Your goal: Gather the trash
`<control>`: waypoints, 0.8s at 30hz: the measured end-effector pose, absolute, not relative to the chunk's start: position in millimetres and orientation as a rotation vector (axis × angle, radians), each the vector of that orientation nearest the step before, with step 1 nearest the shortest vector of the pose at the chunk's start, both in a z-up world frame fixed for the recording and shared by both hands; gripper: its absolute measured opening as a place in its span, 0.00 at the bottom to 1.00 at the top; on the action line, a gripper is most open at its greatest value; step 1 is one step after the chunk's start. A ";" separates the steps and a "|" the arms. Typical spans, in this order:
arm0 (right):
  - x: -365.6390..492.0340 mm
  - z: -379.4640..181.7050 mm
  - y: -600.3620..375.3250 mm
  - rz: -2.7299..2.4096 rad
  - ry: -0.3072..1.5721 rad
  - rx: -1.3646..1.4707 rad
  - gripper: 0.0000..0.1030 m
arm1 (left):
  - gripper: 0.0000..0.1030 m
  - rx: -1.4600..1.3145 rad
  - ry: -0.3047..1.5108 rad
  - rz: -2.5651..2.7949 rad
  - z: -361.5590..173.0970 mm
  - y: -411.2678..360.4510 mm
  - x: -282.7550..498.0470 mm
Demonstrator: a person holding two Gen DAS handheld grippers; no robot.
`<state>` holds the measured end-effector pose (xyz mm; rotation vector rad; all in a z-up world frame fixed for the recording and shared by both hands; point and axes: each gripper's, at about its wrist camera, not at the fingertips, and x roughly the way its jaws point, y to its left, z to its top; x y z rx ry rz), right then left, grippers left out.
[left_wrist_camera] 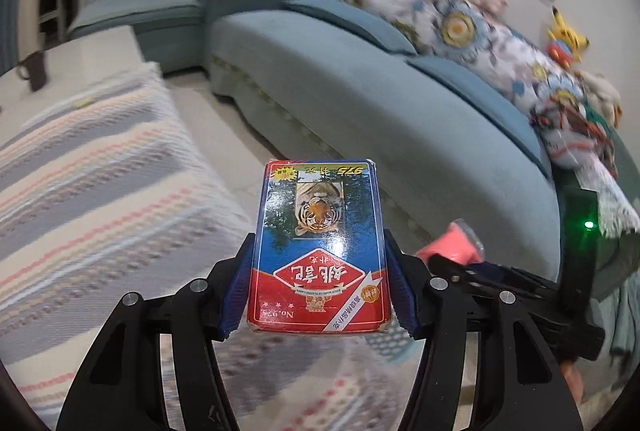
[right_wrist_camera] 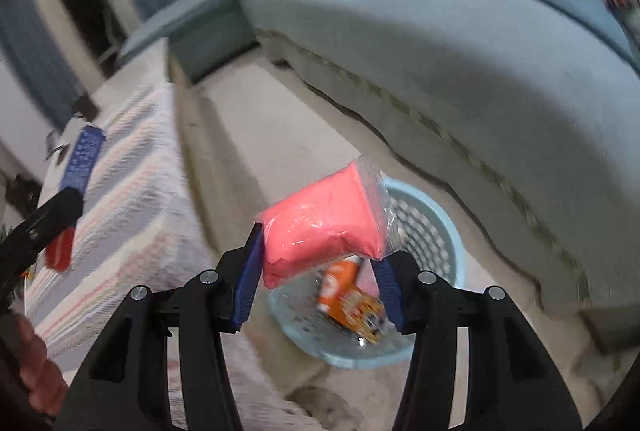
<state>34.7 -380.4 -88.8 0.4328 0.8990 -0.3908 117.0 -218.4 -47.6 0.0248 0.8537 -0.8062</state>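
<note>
**couchpotato:** Over the floor by the teal sofa [left_wrist_camera: 400, 119], the left gripper [left_wrist_camera: 318, 271] has its jaws clamped on a playing card box [left_wrist_camera: 318, 251], red and blue, tiger picture on top, held up in the air. Striped cloth [left_wrist_camera: 92, 171] sits off to the left.

**binday:** Yep, and the right gripper [right_wrist_camera: 320, 263] has its jaws closed on a pink packet [right_wrist_camera: 320, 227] in clear wrap, squeezed between the blue pads [right_wrist_camera: 246, 287]. It hangs right above a light blue basket [right_wrist_camera: 452, 243] on the floor near the sofa. An orange wrapper [right_wrist_camera: 348, 295] lies inside the basket. Pretty blurry though, can't read any print on it.
</note>
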 end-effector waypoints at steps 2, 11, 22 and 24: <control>32.6 -105.2 -392.7 -0.411 0.940 0.470 0.48 | 0.55 0.037 0.883 -0.826 -59.9 -237.8 112.9; 28.4 -132.4 -407.7 -0.453 0.997 0.505 0.66 | 0.62 0.066 0.989 -0.845 -99.3 -264.9 114.5; 7.9 -96.9 -390.7 -0.435 0.948 0.435 0.66 | 0.66 0.038 0.911 -0.782 -66.3 -212.6 96.2; -0.3 -84.1 -380.9 -0.426 0.922 0.415 0.66 | 0.66 0.021 0.888 -0.758 -58.3 -201.4 85.2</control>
